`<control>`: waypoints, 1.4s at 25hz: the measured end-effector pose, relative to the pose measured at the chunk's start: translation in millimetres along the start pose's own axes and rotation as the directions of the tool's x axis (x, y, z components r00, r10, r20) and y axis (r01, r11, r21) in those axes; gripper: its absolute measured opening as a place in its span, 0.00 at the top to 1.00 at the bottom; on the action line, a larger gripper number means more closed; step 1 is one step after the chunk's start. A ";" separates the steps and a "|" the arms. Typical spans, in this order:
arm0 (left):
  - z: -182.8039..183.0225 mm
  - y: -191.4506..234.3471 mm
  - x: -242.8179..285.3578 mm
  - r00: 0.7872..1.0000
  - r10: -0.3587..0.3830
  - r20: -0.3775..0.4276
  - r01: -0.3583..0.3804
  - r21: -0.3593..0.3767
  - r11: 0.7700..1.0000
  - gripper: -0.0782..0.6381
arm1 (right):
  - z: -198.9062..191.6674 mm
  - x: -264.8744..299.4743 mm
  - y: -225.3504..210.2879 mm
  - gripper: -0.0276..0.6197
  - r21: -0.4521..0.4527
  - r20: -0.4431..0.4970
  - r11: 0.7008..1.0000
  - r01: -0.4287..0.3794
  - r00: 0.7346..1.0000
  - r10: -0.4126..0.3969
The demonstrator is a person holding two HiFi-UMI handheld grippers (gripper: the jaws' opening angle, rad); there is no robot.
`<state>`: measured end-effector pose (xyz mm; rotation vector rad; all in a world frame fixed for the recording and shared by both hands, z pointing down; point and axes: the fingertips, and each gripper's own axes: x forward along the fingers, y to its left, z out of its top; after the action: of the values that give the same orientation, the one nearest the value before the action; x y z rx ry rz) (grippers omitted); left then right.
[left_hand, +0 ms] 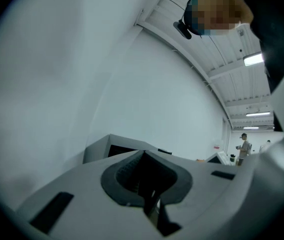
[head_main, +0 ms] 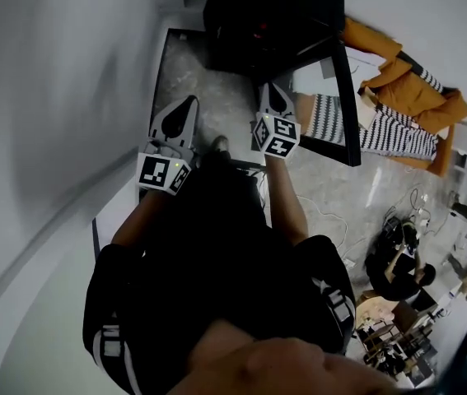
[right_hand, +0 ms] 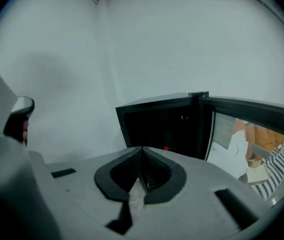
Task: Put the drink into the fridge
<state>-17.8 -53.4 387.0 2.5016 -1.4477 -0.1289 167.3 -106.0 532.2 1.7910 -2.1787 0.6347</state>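
Note:
The black fridge (head_main: 258,15) stands open against the wall, its glass door (head_main: 336,97) swung out to the right. In the right gripper view its dark inside (right_hand: 162,126) faces me, with a small red spot (right_hand: 166,148) low down; I cannot tell what that is. No drink shows in either gripper. My right gripper (head_main: 273,89) points at the fridge opening, and its jaws (right_hand: 143,150) are shut with nothing between them. My left gripper (head_main: 190,102) hangs to the left over the floor, also shut and empty (left_hand: 144,154).
A white wall (head_main: 52,97) runs close along the left. An orange jacket (head_main: 406,76) and a striped cloth (head_main: 398,134) lie right of the door. Cables (head_main: 332,220) trail on the grey floor, with clutter at the lower right. A person (left_hand: 243,147) stands far off.

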 end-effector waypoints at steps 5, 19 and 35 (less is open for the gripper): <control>5.8 9.8 -11.0 0.999 -0.050 -0.018 0.050 0.012 0.999 0.88 | 13.2 -33.0 21.9 0.95 0.023 0.050 0.999 0.023 0.998 -0.024; -3.4 15.2 -27.4 0.996 -0.080 -0.033 0.081 0.029 0.996 0.88 | 10.5 -97.4 57.5 0.95 0.018 0.103 1.000 0.021 0.994 -0.023; -4.0 6.8 -36.2 0.993 -0.120 -0.014 0.120 0.023 0.992 0.88 | 13.4 -115.0 66.7 0.95 0.006 0.147 1.000 0.026 0.989 -0.027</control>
<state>-40.9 -24.7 390.9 2.6037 -1.3012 -0.1180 127.9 -2.9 456.7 1.9218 -2.2432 0.5168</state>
